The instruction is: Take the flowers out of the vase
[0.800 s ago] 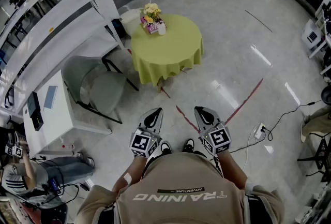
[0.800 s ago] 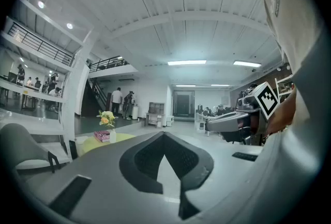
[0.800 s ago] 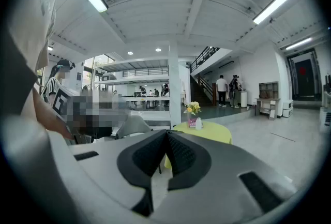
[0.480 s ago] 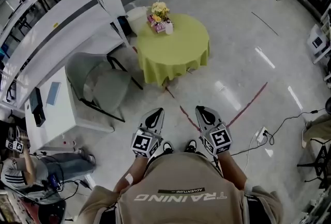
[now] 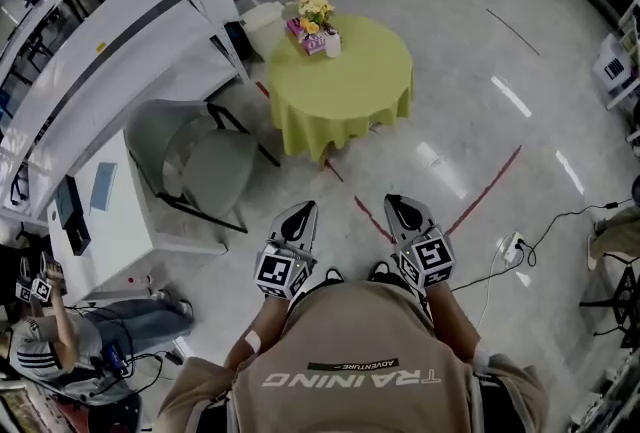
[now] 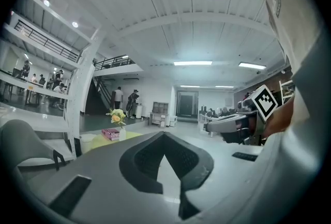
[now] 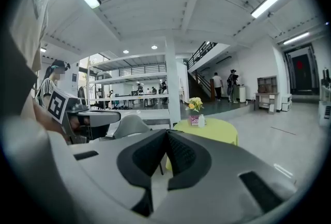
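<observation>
Though left claw [image 5: 300, 212], right claw [image 5: 401, 205] hang shut — flowers [image 5: 316, 6] far ahead, on table [image 5: 350, 86].

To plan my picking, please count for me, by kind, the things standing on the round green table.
Bunch of flowers: 1
Pink box: 1
White vessel: 1
Total: 3

Left tool [image 5: 300, 213] and right tool [image 5: 401, 208] side by side, pointed forward, jaws of both together, empty.
</observation>
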`<state>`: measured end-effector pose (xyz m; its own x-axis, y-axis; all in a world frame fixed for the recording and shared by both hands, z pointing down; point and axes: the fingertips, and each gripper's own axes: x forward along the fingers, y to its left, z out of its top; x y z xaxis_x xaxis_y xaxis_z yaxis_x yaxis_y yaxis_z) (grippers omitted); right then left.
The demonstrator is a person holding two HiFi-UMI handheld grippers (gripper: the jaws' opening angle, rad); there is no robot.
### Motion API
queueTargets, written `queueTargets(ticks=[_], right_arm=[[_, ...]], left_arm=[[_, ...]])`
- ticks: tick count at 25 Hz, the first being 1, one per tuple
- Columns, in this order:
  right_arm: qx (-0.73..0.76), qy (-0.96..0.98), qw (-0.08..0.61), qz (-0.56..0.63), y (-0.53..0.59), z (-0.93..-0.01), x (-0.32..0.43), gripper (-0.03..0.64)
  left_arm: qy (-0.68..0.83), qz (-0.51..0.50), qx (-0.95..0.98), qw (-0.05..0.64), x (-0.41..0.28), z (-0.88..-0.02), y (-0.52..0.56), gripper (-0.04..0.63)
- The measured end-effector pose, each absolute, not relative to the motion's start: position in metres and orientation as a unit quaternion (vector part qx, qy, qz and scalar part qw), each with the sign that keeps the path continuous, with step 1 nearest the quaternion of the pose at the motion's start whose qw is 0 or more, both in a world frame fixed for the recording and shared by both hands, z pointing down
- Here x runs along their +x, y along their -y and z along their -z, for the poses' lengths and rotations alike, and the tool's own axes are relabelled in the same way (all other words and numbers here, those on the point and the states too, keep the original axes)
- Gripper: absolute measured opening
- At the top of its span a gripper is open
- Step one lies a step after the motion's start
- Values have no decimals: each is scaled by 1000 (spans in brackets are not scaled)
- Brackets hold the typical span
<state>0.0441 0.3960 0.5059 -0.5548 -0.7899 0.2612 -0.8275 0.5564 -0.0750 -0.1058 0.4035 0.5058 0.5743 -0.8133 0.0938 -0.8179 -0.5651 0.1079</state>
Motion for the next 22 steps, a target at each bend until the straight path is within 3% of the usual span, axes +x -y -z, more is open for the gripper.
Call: queueTargets(ticks=[12,22], right_arm=[[483,862,116,-102,-347,-517,31,-2],[447,883,96,-104,-228,-535,64,-2]], left_arm=[[446,-17,889,97,-126,-526,-348,2],[455,-28,885,95,-81,-525,-241,2]])
